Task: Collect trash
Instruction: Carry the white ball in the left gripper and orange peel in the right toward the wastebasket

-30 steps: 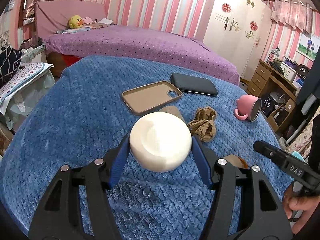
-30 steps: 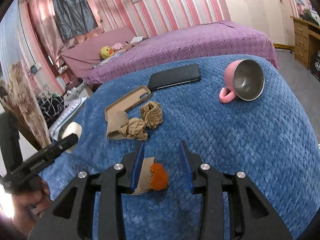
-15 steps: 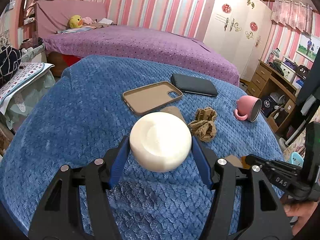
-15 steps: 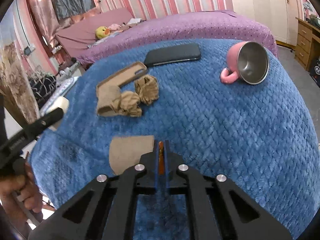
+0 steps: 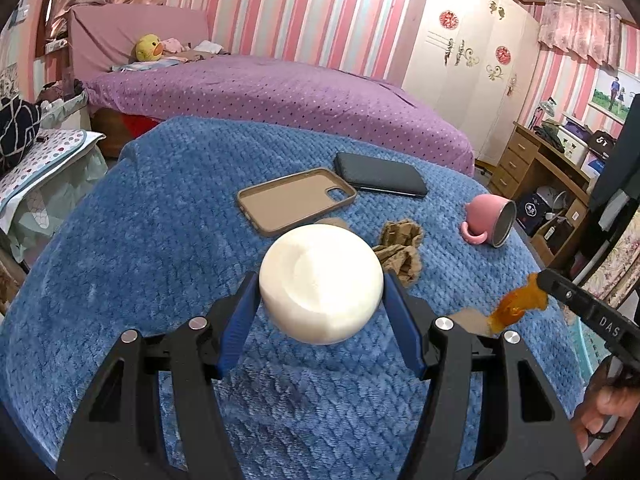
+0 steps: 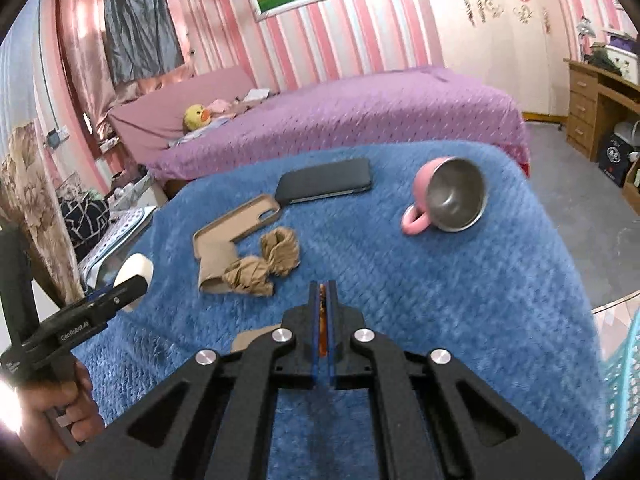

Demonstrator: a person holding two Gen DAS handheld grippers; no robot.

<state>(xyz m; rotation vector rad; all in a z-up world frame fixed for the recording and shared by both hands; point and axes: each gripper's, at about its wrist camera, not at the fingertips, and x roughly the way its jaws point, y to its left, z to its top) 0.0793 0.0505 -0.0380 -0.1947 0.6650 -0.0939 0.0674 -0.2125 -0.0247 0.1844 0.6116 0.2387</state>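
Behind the white bowl [image 5: 320, 283] clamped in the left gripper [image 5: 320, 312], most of a tan paper piece [image 5: 335, 221] is hidden. Between the right gripper [image 6: 324, 312] fingers, the orange scrap [image 6: 322, 320] shows only as a thin sliver. Another tan scrap [image 6: 250, 336] is partly covered by that gripper's frame.

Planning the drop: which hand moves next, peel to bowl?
Right. Its gripper is shut on the orange peel, lifted off the blue blanket. The left gripper only holds the white bowl as receptacle.
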